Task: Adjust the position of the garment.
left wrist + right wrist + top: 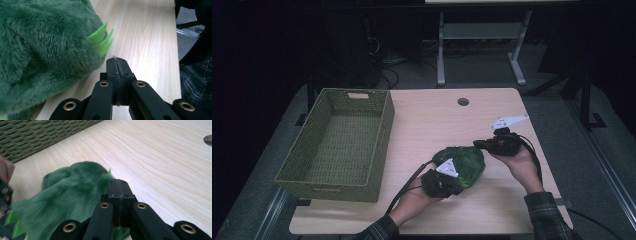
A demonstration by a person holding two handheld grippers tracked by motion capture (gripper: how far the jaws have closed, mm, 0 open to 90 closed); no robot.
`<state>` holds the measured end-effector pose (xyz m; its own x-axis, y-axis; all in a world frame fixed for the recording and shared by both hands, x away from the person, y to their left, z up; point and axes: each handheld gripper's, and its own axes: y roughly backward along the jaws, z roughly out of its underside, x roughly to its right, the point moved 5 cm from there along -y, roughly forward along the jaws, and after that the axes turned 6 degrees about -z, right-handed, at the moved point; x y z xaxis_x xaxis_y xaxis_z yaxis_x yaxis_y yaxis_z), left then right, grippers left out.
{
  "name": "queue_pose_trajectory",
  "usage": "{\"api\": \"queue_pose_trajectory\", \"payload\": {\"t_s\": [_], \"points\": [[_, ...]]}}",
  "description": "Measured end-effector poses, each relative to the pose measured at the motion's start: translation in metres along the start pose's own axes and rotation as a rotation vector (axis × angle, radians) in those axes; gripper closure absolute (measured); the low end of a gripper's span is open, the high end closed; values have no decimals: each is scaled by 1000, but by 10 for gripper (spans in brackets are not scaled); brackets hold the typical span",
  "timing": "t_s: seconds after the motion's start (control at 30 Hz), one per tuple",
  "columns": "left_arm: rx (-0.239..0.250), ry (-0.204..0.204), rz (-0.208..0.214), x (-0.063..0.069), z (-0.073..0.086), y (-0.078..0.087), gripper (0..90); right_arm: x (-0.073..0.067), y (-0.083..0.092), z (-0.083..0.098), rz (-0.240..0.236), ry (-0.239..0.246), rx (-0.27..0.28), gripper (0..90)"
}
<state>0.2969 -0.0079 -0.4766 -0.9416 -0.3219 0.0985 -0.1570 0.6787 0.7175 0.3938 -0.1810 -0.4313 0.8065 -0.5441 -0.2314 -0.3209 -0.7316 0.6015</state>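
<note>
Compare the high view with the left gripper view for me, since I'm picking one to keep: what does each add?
High view alone: the green woven basket, both hands, and the right gripper.
Left gripper view alone: the light-green felt spikes on the toy, and the left gripper with its jaws shut and holding nothing.
Both: the green plush toy lying on the wooden table.

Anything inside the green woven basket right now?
The green woven basket looks empty: its woven floor shows bare. The strip just behind its near wall is hidden. The green plush toy lies outside on the wooden table.
</note>
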Motion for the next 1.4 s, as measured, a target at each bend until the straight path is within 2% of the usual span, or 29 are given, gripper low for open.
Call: {"api": "queue_pose_trajectory", "payload": {"t_s": [0.1,0.17,0.2,0.3,0.33,0.37,0.5,0.57,0.6,0.9,1.0,1.2,1.4], "points": [[-2,8,-4,-5,-1,-4,897,8,-11,-7,-3,-14,-22,898],[-2,26,-8,-6,0,-8,898,14,-19,-11,1,-3,-32,898],[-7,27,-10,-7,0,-10,898,17,-23,-12,-12,-11,-43,898],[-27,11,-20,-11,1,-15,898,26,-38,-14,-21,-13,-76,898],[-29,9,-26,-12,1,-17,898,27,-41,-14,-29,-18,-76,898],[-32,19,-25,-13,1,-19,898,30,-46,-13,-53,-32,-101,898],[-40,23,-33,-17,1,-24,897,36,-63,-7,-71,-33,-161,898],[-44,23,-36,-19,2,-25,898,36,-66,-4,-75,-29,-179,898],[-45,21,-37,-20,2,-25,898,36,-67,-3,-77,-19,-184,898],[-64,15,-59,-27,7,-20,897,32,-58,11,-103,-39,-184,898],[-61,25,-61,-31,11,-16,897,28,-52,15,-109,-32,-170,898],[-67,12,-72,-37,14,-10,897,19,-43,24,-118,-28,-181,898],[-95,5,-65,-40,19,-8,897,9,-36,36,-130,-27,-168,898]]}}
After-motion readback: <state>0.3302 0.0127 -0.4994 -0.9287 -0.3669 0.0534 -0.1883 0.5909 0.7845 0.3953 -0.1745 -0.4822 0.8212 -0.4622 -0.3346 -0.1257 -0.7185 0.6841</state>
